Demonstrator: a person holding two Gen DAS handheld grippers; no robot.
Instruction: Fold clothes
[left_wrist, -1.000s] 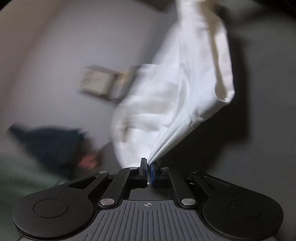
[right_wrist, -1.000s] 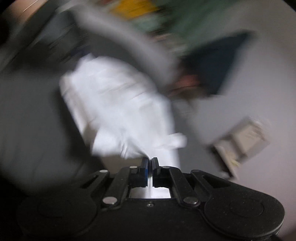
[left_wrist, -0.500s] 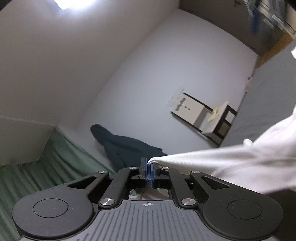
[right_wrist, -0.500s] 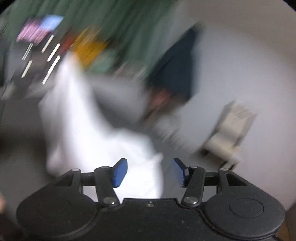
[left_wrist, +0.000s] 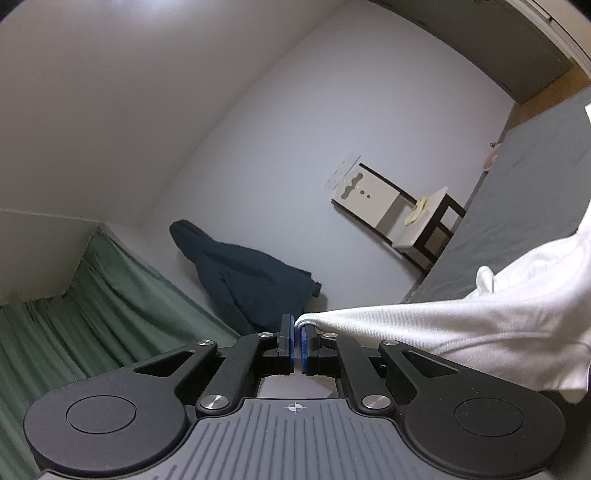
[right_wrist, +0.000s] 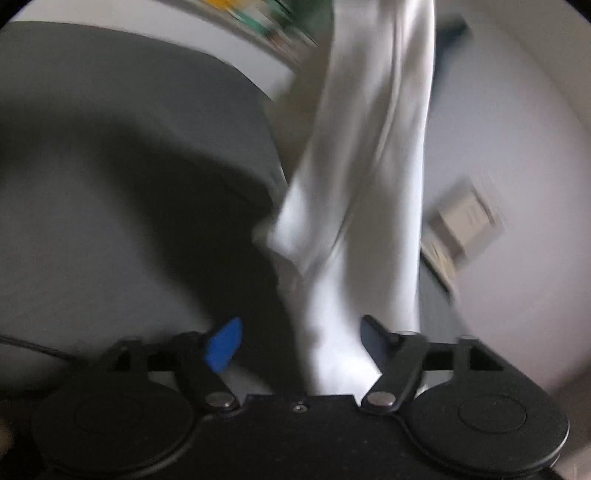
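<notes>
A hem edge of the white garment (left_wrist: 461, 328) is pinched between the closed blue pads of the left hand-held gripper (left_wrist: 297, 345), and from that pinch the cloth is stretched away to the right of the fingers, lifted clear of the grey surface (left_wrist: 524, 192) seen beyond it. Ahead of this hand-held gripper a dark blue garment (left_wrist: 251, 280) is slumped against the wall, with a green curtain (left_wrist: 92, 306) to its left and a small white chair (left_wrist: 399, 206) to its right.

The right hand-held gripper (right_wrist: 299, 341) is held wide open, nothing being clamped. In its blurred view the white garment is seen hanging as a long strip straight ahead and passing between the spread fingers; whether the cloth is touched by either blue pad (right_wrist: 223, 345) cannot be told through the blur.

The garment is judged to be carried by one corner only. If the right fingers are closed where they stand, a bunched mid-section rather than a matching corner or hem could be caught, and a skewed, twisted fold would result. The left pinch is taken very near the edge, so a sharp tug or shake could pull the hem free and let the garment drop in a heap. A hanging sleeve or flap could also be trapped inside the fold.
</notes>
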